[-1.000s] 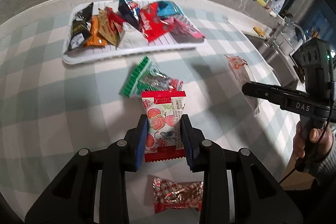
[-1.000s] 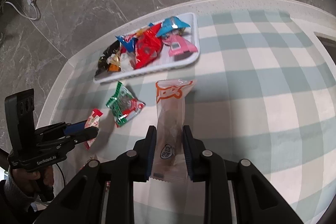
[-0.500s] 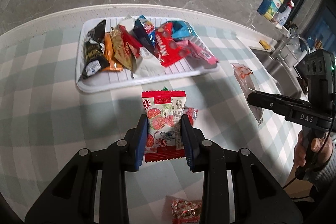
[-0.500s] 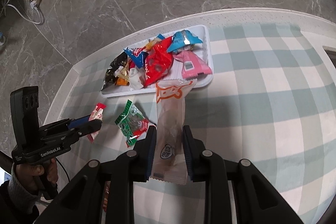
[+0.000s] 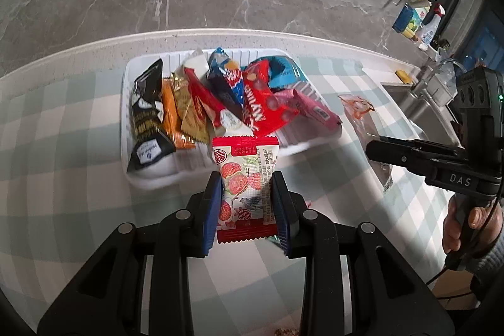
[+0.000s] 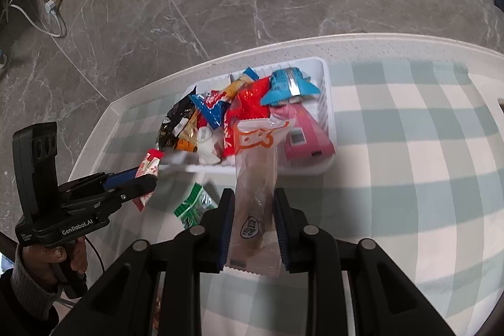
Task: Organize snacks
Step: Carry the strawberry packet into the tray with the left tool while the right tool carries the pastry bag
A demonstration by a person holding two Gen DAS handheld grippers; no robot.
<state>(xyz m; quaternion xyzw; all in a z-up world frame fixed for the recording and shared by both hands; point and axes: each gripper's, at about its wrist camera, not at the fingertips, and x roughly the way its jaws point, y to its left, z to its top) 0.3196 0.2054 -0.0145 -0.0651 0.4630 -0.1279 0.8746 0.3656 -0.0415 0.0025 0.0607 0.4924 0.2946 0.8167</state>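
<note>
My left gripper (image 5: 246,203) is shut on a red-and-white strawberry snack packet (image 5: 245,178), held just in front of the white tray (image 5: 151,178); it also shows in the right wrist view (image 6: 148,178). My right gripper (image 6: 253,225) is shut on a long clear snack packet with orange print (image 6: 256,178), its tip over the tray's near rim (image 6: 308,169). The tray holds several snack packets, among them a red one (image 5: 264,103), a black one (image 5: 146,118) and a pink one (image 6: 304,131).
A green packet (image 6: 192,207) lies on the checked tablecloth near the right gripper's fingers. The table's far edge (image 5: 220,33) runs just beyond the tray, with marble floor below. A sink and tap (image 5: 438,84) stand at the right.
Both grippers have moved forward towards the tray with their packets. The green packet and the small red packet on the cloth have slid out of the left wrist view.
</note>
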